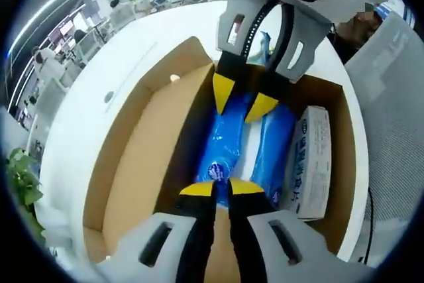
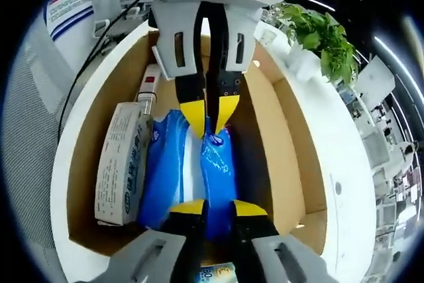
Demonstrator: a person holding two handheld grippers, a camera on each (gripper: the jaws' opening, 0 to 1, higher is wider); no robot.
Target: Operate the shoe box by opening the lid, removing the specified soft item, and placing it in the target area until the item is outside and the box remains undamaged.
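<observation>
A: Where is the pack (image 1: 233, 147) lying?
B: In the open box (image 1: 139, 157), beside a grey carton (image 1: 309, 162). It is glossy blue, soft, crinkling.
A: Grippers?
B: The left gripper (image 1: 222, 187) and right gripper (image 2: 216, 208) are each pinching an end of it, jaws narrow.

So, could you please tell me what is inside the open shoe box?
Inside the shoe box lie a blue soft pack and a white carton beside it. Whatever lies beneath them is covered.

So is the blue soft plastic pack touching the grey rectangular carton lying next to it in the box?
Touching. In the right gripper view, the blue soft plastic pack presses against the grey rectangular carton's long side, no gap.
</observation>
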